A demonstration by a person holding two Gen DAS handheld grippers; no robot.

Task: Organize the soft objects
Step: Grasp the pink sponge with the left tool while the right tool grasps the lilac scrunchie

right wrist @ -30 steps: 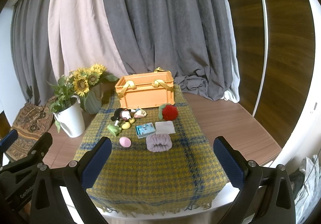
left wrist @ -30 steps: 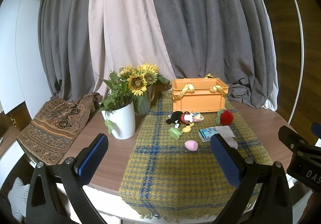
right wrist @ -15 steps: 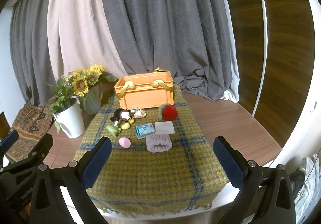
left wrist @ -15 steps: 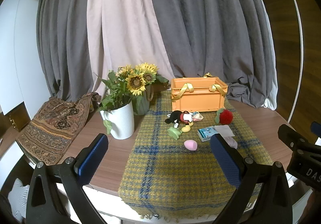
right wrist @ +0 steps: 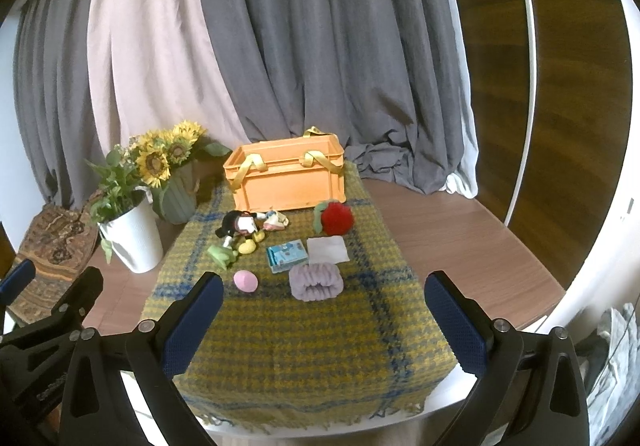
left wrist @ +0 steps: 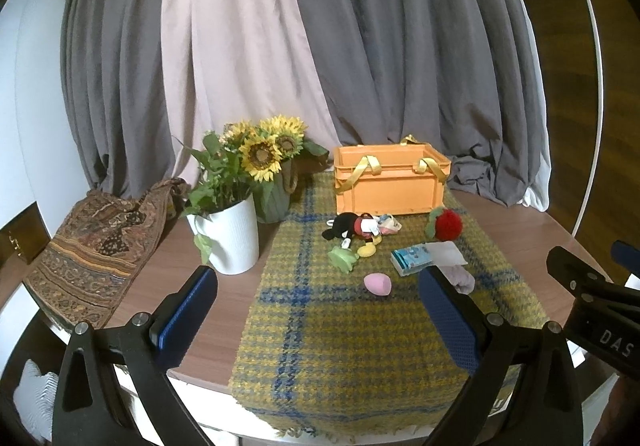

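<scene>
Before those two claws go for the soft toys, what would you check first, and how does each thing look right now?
1. Left gripper open and empty: ok.
2. Right gripper open and empty: ok.
3. Orange crate open on top, handles hanging outside: ok. Whether it is empty inside: cannot tell.
4. Toys apart enough to grab one at a time: the pink egg and purple scrunchie lie alone, ok; the mouse plush touches its neighbours, not ok.
5. Path from the toys to the crate free of the flowerpot: ok.
</scene>
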